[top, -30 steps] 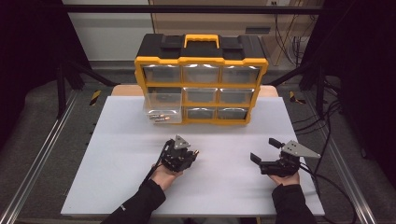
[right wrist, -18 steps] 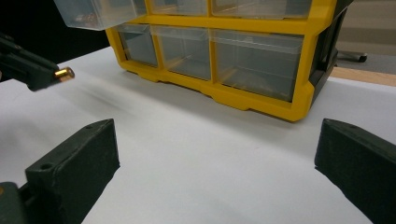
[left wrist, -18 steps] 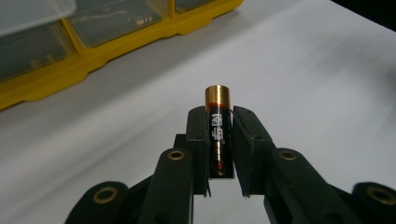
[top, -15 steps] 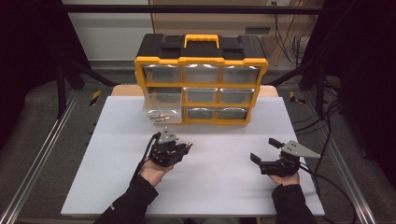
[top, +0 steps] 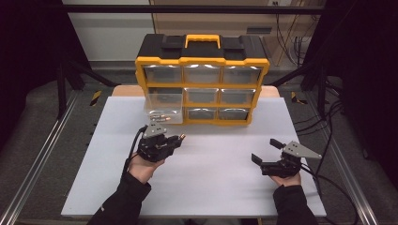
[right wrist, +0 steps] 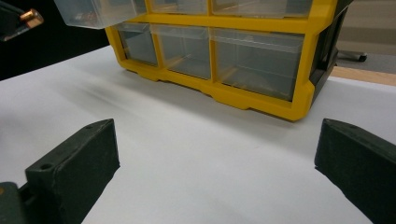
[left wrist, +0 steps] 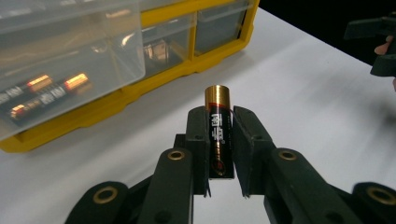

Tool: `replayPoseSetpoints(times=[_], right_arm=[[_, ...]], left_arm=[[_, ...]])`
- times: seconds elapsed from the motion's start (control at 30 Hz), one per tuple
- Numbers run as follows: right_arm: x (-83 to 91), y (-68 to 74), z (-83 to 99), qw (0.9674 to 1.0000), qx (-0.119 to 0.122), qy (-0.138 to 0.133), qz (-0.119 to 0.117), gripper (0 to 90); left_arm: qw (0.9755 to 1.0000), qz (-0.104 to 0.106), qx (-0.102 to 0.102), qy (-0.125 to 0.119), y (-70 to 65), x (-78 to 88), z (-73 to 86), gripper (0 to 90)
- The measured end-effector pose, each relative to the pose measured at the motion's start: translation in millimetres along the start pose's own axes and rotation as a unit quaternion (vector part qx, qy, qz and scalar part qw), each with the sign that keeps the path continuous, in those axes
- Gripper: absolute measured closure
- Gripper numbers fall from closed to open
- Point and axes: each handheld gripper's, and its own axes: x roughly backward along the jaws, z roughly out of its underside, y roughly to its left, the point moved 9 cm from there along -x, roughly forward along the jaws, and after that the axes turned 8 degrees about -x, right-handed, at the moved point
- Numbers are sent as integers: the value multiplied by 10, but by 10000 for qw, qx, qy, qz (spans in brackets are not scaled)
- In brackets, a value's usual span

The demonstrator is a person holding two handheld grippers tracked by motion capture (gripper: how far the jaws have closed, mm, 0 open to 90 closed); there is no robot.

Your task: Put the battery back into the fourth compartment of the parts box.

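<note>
We see our left gripper (left wrist: pixel 219 140) clamped on a battery (left wrist: pixel 218 135), gold end forward. Ahead-left, an open drawer (left wrist: pixel 70 60) of the yellow organizer (left wrist: pixel 154 84) holds more batteries (left wrist: pixel 46 88).

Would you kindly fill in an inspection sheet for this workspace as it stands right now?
Surface: white table, bare in front of the organiser.
Job's things: battery clamped upright in the left gripper; clear drawer pulled out of the yellow organiser, more batteries lying inside it.
Clutter: nothing seen on the table.
Grippers: left gripper shut on the battery, near the open drawer; right gripper open and holding nothing, low over the table.
Cables: one trails from each gripper; loose cables beside the table at right.
Surroundings: metal frame rails, dark floor.
</note>
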Motion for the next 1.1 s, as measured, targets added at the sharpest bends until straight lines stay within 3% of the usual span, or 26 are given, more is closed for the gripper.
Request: replayPoseSetpoints(times=[0.6, 1.1], right_arm=[[2, -7, -4, 10000, 28, -17, 10, 2], [2, -9, -4, 10000, 34, -16, 11, 3]], left_arm=[[9991, -262, -86, -311, 268, 287, -377, 760], [9984, -460, -117, -320, 509, 299, -633, 760]])
